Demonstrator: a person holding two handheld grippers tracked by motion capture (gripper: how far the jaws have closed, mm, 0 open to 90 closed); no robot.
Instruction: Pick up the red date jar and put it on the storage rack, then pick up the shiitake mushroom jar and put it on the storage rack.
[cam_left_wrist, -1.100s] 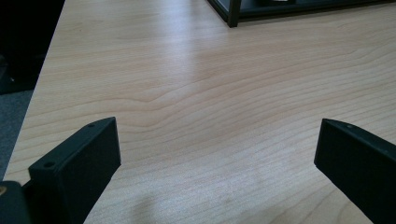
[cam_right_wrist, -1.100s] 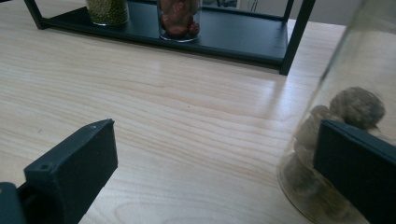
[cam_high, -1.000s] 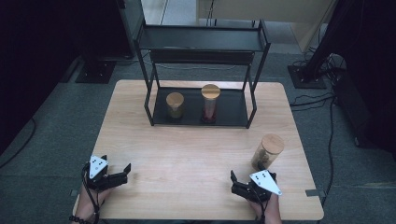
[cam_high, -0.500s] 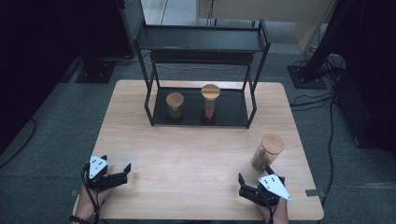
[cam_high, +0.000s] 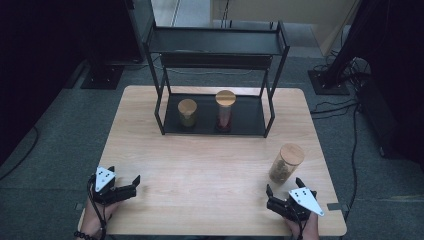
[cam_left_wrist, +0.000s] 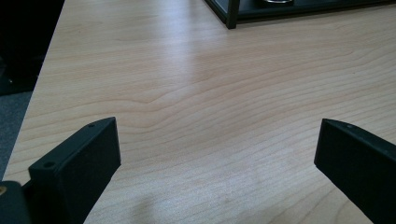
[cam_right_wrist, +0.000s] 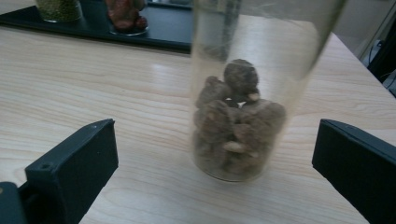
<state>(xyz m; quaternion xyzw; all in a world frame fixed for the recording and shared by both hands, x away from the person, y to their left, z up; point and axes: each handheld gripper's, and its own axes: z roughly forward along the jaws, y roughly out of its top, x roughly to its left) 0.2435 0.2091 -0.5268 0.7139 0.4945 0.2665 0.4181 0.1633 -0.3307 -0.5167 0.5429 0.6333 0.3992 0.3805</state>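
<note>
Clear glass jar (cam_right_wrist: 243, 107) with a round wooden lid, holding brown lumps, stands upright on the pale wooden counter (cam_high: 210, 165) near its right edge, just ahead of the right tool (cam_high: 284, 192), whose jaws are spread wide and apart from it. Left tool (cam_high: 125, 181) rests spread over bare wood near the front left corner. Farther back, two lidded jars (cam_high: 187, 112) stand on the black metal rack (cam_high: 215, 45).

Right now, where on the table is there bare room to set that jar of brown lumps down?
The widest bare stretch is the table middle, between the rack front edge and the two grippers. The left side beside the left gripper is bare too. It is tight on the right, where the jar stands just ahead of the right gripper, and on the rack's bottom shelf around two jars.
</note>
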